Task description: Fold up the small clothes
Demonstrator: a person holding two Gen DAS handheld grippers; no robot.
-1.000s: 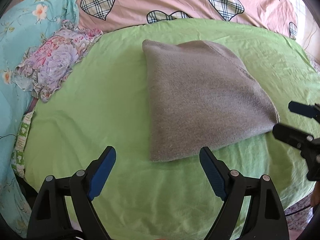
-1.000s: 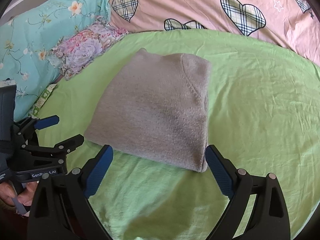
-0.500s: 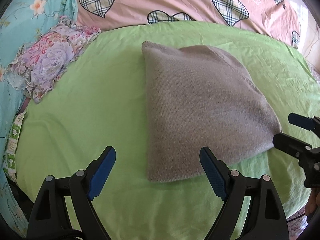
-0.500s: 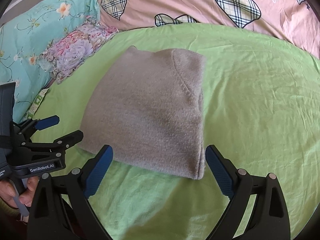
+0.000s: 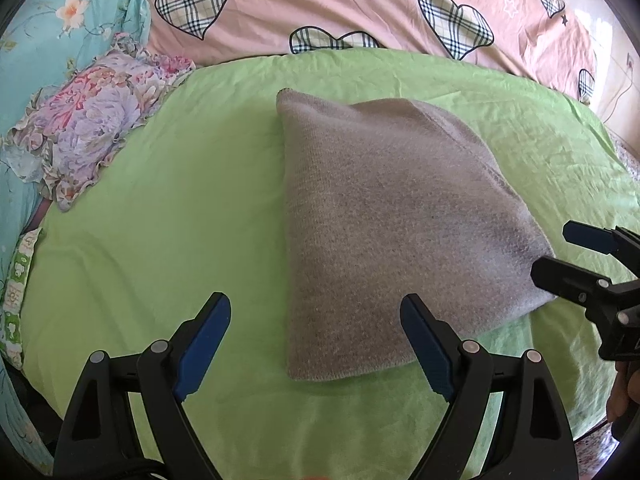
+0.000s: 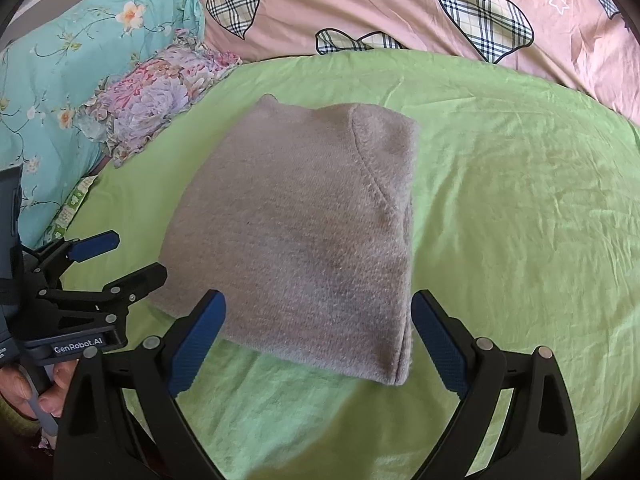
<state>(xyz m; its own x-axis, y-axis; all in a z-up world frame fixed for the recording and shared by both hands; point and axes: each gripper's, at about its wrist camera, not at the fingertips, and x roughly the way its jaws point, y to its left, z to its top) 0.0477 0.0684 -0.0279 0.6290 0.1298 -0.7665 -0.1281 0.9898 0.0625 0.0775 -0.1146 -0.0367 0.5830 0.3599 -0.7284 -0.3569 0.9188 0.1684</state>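
Observation:
A grey knitted garment (image 5: 384, 220) lies folded into a flat block on the green sheet (image 5: 168, 232); it also shows in the right wrist view (image 6: 304, 240). My left gripper (image 5: 316, 316) is open and empty, hovering over the garment's near left corner. My right gripper (image 6: 318, 312) is open and empty over the garment's near right edge. Each gripper shows in the other's view: the right one at the garment's right corner (image 5: 560, 256), the left one at its left corner (image 6: 124, 260).
A pink quilt with plaid hearts (image 5: 360, 4) lies along the back. A floral frilled cushion (image 5: 88, 120) and a turquoise floral pillow (image 6: 72, 52) sit at the left. The bed's edge runs near the bottom of both views.
Both grippers have moved forward over the garment's near edge; the garment looks larger and nearer. Both stay open. The garment itself has not moved.

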